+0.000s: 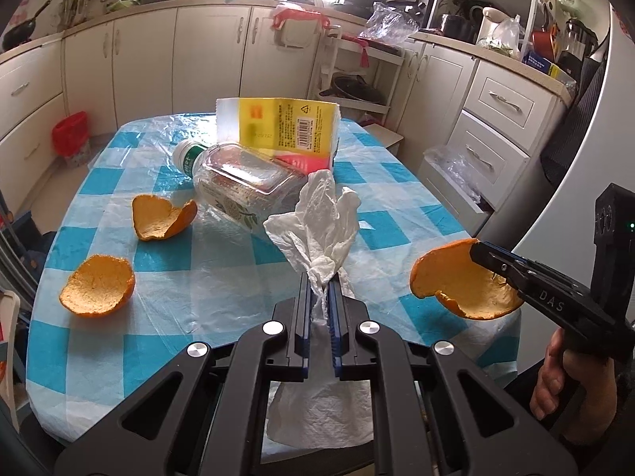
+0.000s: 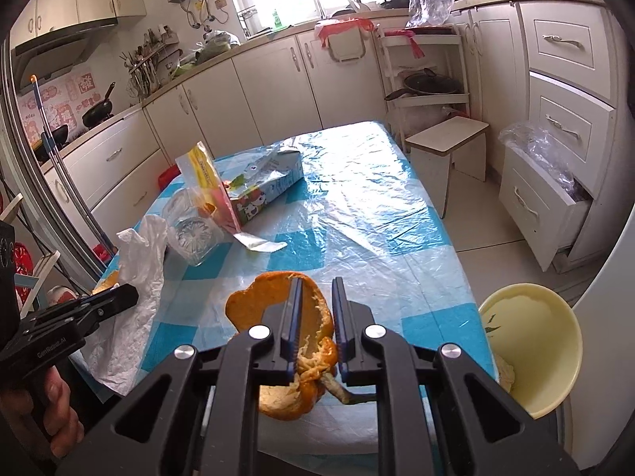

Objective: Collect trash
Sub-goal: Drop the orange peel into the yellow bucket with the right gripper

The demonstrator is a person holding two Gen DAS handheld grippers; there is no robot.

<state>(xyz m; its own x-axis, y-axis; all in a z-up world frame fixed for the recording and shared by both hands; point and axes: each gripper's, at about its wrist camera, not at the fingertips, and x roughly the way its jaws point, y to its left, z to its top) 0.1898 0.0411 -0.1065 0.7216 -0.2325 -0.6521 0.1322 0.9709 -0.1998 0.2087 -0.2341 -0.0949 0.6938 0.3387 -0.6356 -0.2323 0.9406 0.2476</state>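
Two cupped orange peel pieces (image 1: pixel 97 285) lie at left on the blue-checked counter (image 1: pixel 222 289). Centre: left tool (image 1: pixel 319 277), jaws narrow, pinching a crumpled white paper tissue (image 1: pixel 321 222) above it. Right: right tool (image 2: pixel 317 281) gripping a third orange peel shell (image 2: pixel 274 301), lifted.

You can read "DAS" in pale letters on the side of the right tongs (image 1: pixel 482 252) in the left wrist view. On the body of the left tongs (image 2: pixel 127 295), "GenRobot.AI" is printed. The yellow carton (image 1: pixel 285 127) carries a barcode and small print too blurred to read.
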